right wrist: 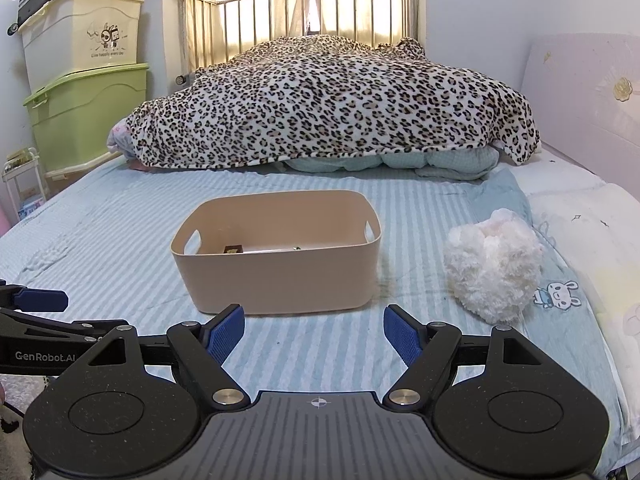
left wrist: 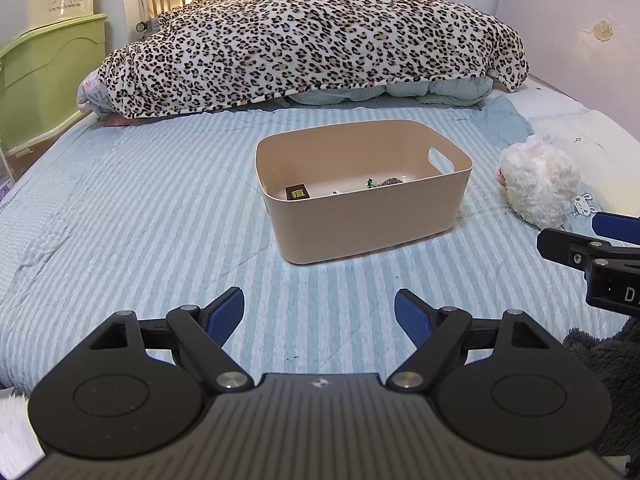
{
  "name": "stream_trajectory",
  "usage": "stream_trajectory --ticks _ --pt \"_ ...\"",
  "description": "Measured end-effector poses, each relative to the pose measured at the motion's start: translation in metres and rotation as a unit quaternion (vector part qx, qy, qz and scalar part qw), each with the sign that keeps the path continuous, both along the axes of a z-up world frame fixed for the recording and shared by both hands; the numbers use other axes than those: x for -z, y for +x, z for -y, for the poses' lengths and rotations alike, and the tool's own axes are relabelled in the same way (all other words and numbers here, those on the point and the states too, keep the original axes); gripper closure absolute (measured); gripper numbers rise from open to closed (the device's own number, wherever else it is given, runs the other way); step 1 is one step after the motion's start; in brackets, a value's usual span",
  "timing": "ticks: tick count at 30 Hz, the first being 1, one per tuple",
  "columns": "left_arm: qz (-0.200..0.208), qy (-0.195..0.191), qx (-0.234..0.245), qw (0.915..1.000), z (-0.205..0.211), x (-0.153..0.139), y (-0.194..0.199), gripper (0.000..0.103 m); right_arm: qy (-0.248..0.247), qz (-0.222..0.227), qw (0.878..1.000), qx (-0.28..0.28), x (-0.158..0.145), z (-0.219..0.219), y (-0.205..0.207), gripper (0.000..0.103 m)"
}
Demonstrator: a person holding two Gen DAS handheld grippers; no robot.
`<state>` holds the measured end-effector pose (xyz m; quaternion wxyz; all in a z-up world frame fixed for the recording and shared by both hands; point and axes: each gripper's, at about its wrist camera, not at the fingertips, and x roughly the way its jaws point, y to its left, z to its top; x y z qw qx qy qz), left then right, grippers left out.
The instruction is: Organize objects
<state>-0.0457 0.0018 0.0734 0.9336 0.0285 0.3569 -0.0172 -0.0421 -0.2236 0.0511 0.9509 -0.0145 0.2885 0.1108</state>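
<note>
A tan plastic bin (left wrist: 372, 236) with cut-out handles sits on the striped bedspread, seen also in the right wrist view as the bin (right wrist: 280, 280). Inside it lie a small dark box (left wrist: 297, 192), a green bit (left wrist: 370, 182) and a brownish item (left wrist: 390, 181). A white fluffy plush (right wrist: 494, 266) lies to the right of the bin, also visible as the plush (left wrist: 538, 182). My left gripper (left wrist: 319, 314) hovers open over the sheet in front of the bin, nothing between its blue pads. My right gripper (right wrist: 314, 334) is open too, close before the bin's front wall.
A leopard-print blanket (right wrist: 328, 104) is heaped at the far end of the bed before a metal rail (right wrist: 312, 8). Stacked storage boxes (right wrist: 88, 80) stand at the left. A pale headboard panel (right wrist: 588, 112) and pillows (right wrist: 592, 232) line the right side. A dark fuzzy fabric (left wrist: 608, 364) shows at lower right.
</note>
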Motion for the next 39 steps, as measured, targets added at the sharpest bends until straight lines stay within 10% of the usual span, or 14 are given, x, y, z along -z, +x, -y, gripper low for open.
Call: stream_trajectory --ticks 39 --pt "-0.003 -0.003 -0.015 0.9999 -0.001 -0.003 -0.002 0.020 -0.021 -0.049 0.999 -0.007 0.012 -0.001 0.004 0.024"
